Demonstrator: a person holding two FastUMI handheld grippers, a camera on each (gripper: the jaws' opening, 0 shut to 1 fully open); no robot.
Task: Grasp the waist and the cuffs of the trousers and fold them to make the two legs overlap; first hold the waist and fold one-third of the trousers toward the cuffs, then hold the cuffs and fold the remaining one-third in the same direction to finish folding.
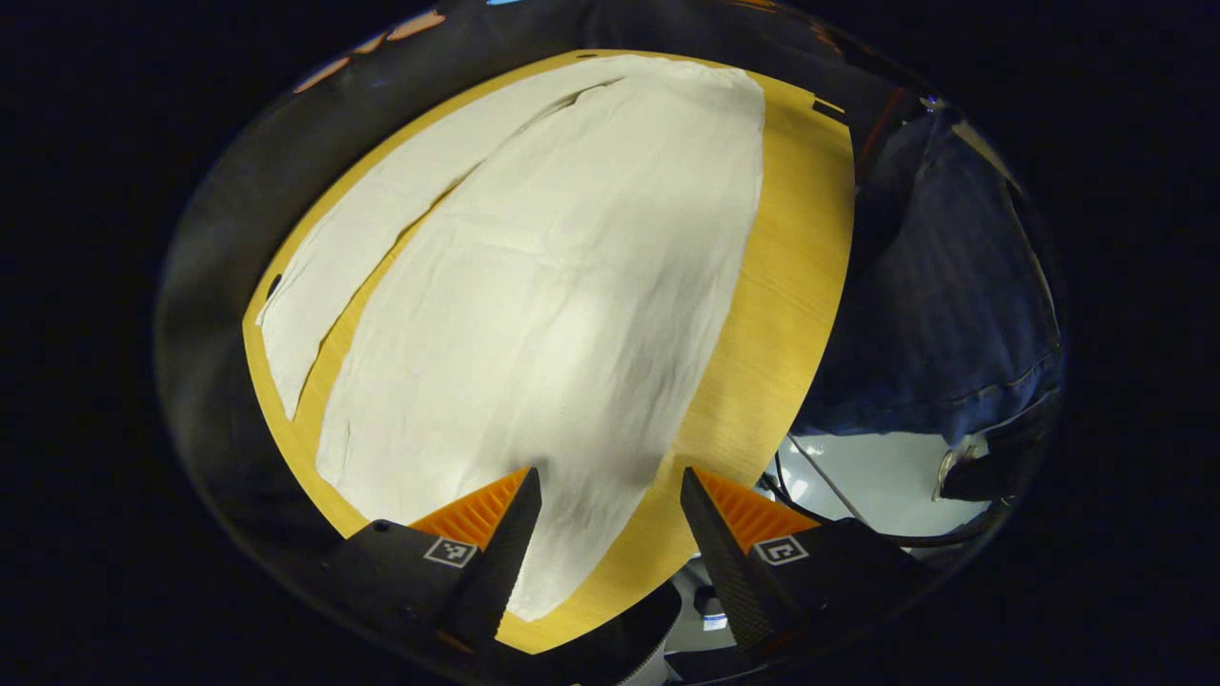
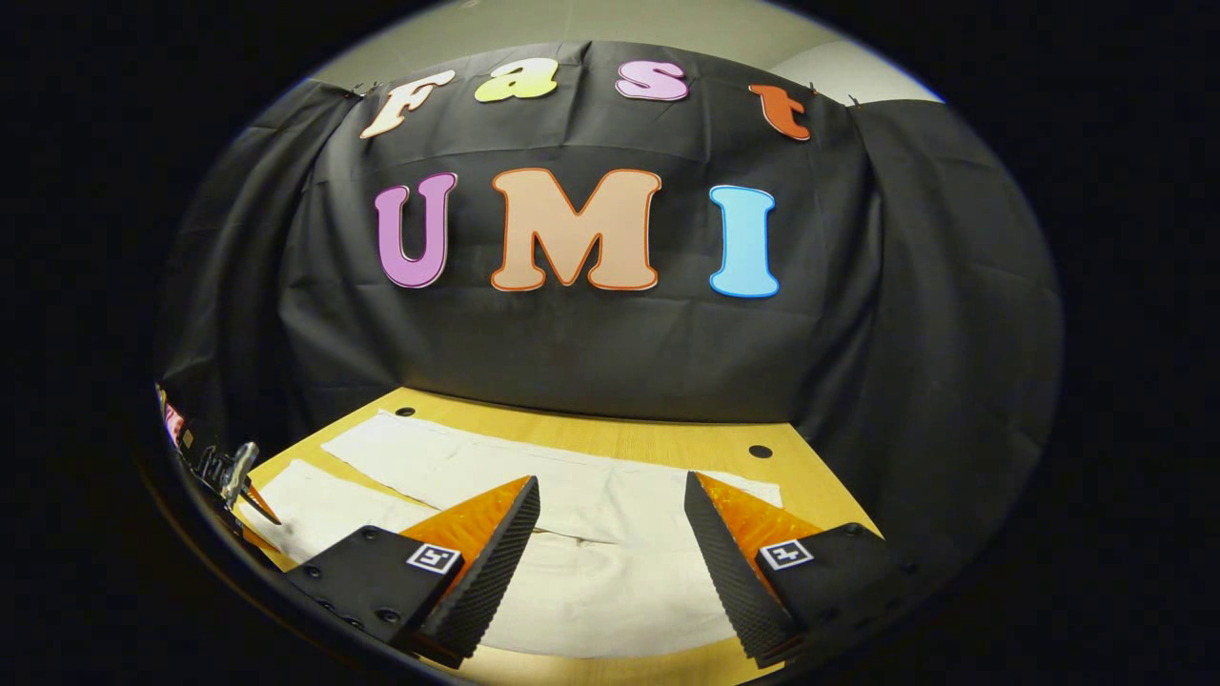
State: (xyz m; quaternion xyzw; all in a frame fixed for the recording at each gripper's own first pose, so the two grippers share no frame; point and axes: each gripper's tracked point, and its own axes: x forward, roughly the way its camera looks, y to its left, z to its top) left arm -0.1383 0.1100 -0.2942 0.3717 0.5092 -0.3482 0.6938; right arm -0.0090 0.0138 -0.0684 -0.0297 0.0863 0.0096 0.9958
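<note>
A: Left hand-held gripper [image 1: 610,486] state?
B: Tipped down over the counter [image 1: 791,286], looking along the trousers [image 1: 553,314]. Fingers spread wide, nothing between them, not gripping. Cloth edge of the trousers runs under the gap between the tips; whether the tips touch the fabric, can't tell.

A: Right hand-held gripper [image 2: 610,491]?
B: Held closer to level, pointing across the counter [image 2: 667,440] at the booth wall [image 2: 610,343]. Fingers also wide apart, holding nothing, hanging above the trousers [image 2: 591,562].

A: Where are the trousers?
B: Pale, cream-white, flat on the wooden counter. In the left gripper view they stretch straight ahead of the fingers, one leg broad in the middle, the other a narrower strip off to the left, a slit of counter between them. In the right gripper view they lie crosswise just below and ahead of the tips.

A: Anything else?
B: Person's dark denim leg [image 1: 944,286] to the right of the left hand-held gripper, past the counter edge. In the right gripper view, another gripper [image 2: 233,476] sits far left, low over the cloth.
</note>
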